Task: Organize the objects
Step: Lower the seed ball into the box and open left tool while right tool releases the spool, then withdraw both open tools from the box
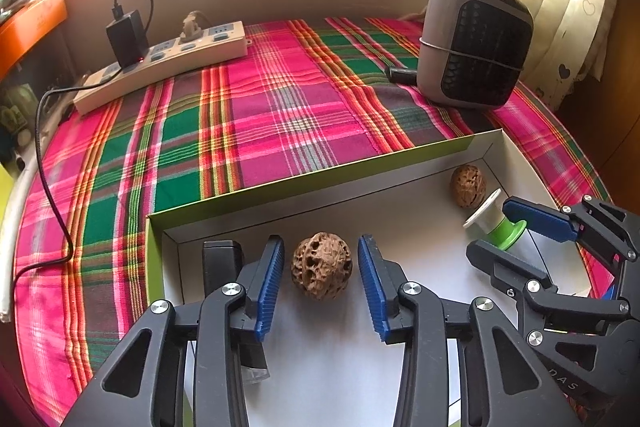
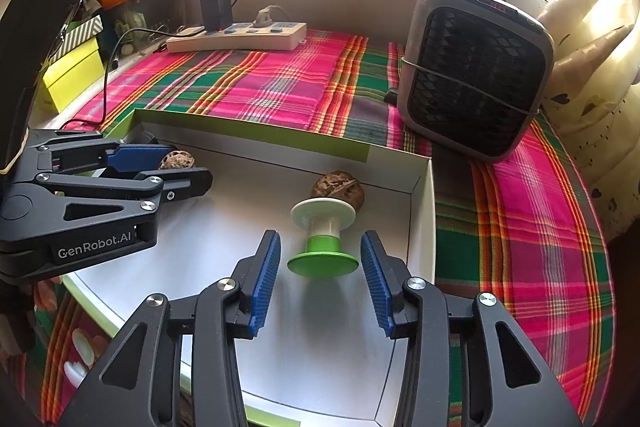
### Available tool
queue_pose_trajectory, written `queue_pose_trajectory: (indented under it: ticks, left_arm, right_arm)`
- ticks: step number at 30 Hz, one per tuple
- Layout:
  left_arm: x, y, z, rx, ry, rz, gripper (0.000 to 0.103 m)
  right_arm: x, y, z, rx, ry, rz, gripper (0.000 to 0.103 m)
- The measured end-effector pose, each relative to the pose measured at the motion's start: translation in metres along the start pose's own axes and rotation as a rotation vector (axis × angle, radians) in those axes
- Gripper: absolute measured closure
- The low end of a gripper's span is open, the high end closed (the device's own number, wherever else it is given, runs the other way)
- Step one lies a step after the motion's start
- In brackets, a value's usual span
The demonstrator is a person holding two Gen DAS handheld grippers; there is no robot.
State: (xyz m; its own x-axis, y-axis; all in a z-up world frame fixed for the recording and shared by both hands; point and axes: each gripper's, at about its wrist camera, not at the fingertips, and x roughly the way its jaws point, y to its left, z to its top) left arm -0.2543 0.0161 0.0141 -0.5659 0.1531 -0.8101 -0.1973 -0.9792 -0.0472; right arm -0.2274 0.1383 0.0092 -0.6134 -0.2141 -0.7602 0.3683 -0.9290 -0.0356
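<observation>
Two hand-held grippers: both reach down into one shallow white box, side by side.
Left hand-held gripper (image 1: 320, 281): jaws parted, blue pads clear of what lies between them.
Near walnut (image 1: 322, 265): rests on the box floor between the left pads — a gap shows on each side, so it is not gripped.
Right hand-held gripper (image 2: 320, 281): jaws apart as well, pads standing off on either side of the spool's green flange.
Spool (image 2: 323, 236): white and green, on the box floor between the right pads, its green end nearest that camera; whether a pad brushes the flange cannot be told.
Far walnut (image 2: 339, 189): just behind the spool, near the far right corner of the box.
Dark object (image 1: 222, 263): black block standing at the box's left wall, just left of the left hand-held gripper.
Box (image 1: 400, 187): white inside, green outside, lying on the plaid cloth.
Plaid cloth (image 1: 248, 119): pink, green and orange — covers the desk.
Fan heater (image 1: 476, 39): grey, dark grille, on the cloth beyond the box to the right.
Power strip (image 1: 168, 61): far left on the cloth, a black charger plugged in.
</observation>
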Motion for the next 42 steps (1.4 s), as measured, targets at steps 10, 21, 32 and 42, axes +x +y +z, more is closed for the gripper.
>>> queue_pose_trajectory:
  ticks: [10, 21, 32, 42]
  left_arm:
    - [-0.012, 0.001, -0.001, 0.001, -0.017, -0.009, 0.065]
    - [-0.024, 0.002, -0.004, -0.008, -0.033, -0.008, 0.065]
    - [-0.041, 0.005, -0.015, -0.018, -0.059, -0.005, 0.065]
    - [-0.064, 0.005, -0.032, -0.037, -0.095, -0.004, 0.065]
  right_arm:
    - [-0.003, -0.001, 0.001, 0.01, -0.011, -0.009, 0.054]
    - [-0.012, -0.001, 0.0, 0.014, -0.026, -0.016, 0.054]
    - [-0.026, -0.003, -0.005, 0.042, -0.053, -0.011, 0.053]
    - [-0.043, -0.007, -0.012, 0.075, -0.077, -0.017, 0.053]
